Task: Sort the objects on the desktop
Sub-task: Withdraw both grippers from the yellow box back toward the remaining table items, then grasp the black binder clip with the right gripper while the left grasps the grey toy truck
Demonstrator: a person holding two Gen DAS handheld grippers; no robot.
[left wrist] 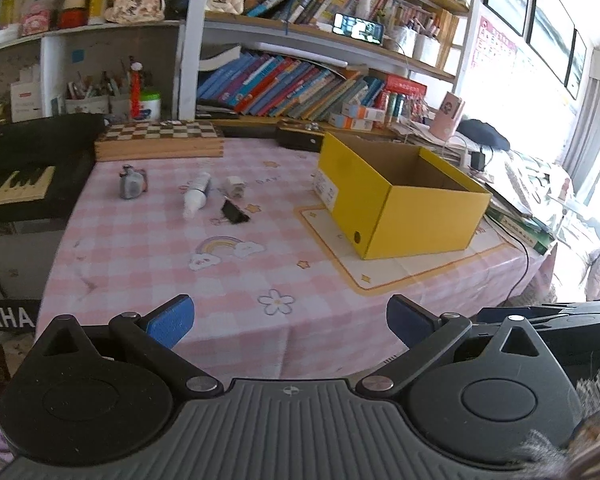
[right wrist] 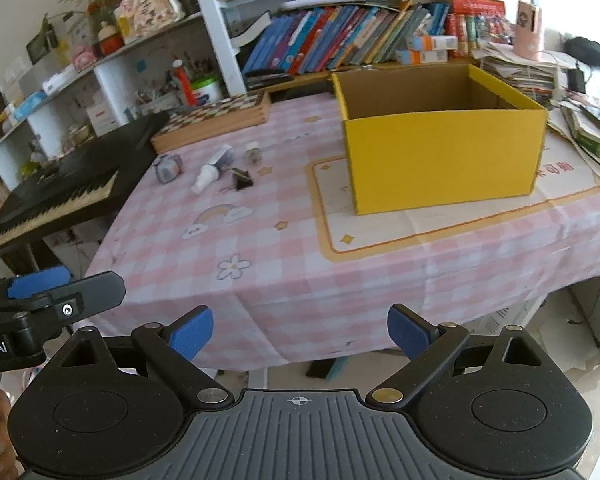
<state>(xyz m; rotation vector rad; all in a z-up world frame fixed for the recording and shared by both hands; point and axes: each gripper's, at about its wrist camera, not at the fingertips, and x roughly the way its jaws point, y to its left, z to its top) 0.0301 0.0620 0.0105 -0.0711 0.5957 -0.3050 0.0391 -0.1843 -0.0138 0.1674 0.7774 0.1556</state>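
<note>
An open yellow box (left wrist: 396, 196) (right wrist: 440, 152) stands on a pink checked tablecloth (left wrist: 160, 264) (right wrist: 300, 272). Left of it lie a small grey object (left wrist: 131, 182) (right wrist: 168, 168), a white tube (left wrist: 197, 194) (right wrist: 211, 174), a small white item (left wrist: 235, 186) (right wrist: 253, 154) and a black binder clip (left wrist: 233, 211) (right wrist: 242, 179). My left gripper (left wrist: 290, 320) is open and empty, short of the table's near edge. My right gripper (right wrist: 300, 332) is open and empty, also short of the edge. The left gripper also shows at the left in the right wrist view (right wrist: 40, 296).
A wooden chessboard case (left wrist: 160, 140) (right wrist: 216, 120) lies at the table's back. A black keyboard (left wrist: 24, 176) (right wrist: 56, 196) stands to the left. Bookshelves (left wrist: 300, 84) line the back. Papers and cables (left wrist: 512, 184) are piled right of the box.
</note>
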